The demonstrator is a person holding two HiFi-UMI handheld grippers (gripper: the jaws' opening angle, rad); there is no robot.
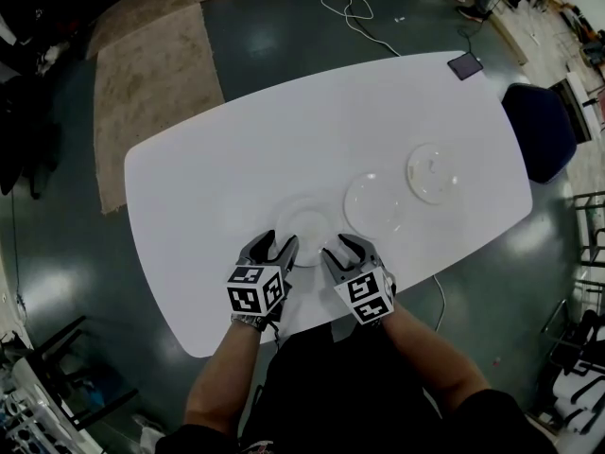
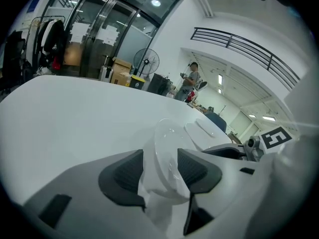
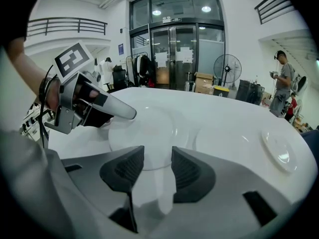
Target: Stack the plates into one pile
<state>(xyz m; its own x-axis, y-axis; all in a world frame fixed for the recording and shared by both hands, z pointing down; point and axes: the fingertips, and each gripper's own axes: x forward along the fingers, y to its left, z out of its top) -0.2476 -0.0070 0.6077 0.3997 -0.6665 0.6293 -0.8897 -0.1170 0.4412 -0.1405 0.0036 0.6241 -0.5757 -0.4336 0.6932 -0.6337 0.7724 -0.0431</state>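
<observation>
Plates lie three in a row on the white table (image 1: 217,168), none yet on another. The nearest plate (image 1: 307,223) is flat in front of the person. The middle plate (image 1: 372,203) sits just beside it, and the far plate (image 1: 435,171) is a little apart beyond that.

Both tools are down at the nearest plate's near rim. The left gripper (image 1: 279,240) is at its left side and the right gripper (image 1: 338,245) at its right. Each has its jaws parted, with the rim showing in the gap and nothing pinched.

I take this as the start of the first pick-up: lined up, grip not yet made.

The rim lies low against a smooth tabletop, so the next move probably needs a jaw worked under the edge before closing. One tool could perhaps steady the plate so it does not slide away. Then it needs a level lift and a short carry, centred over the middle plate before letting go.
</observation>
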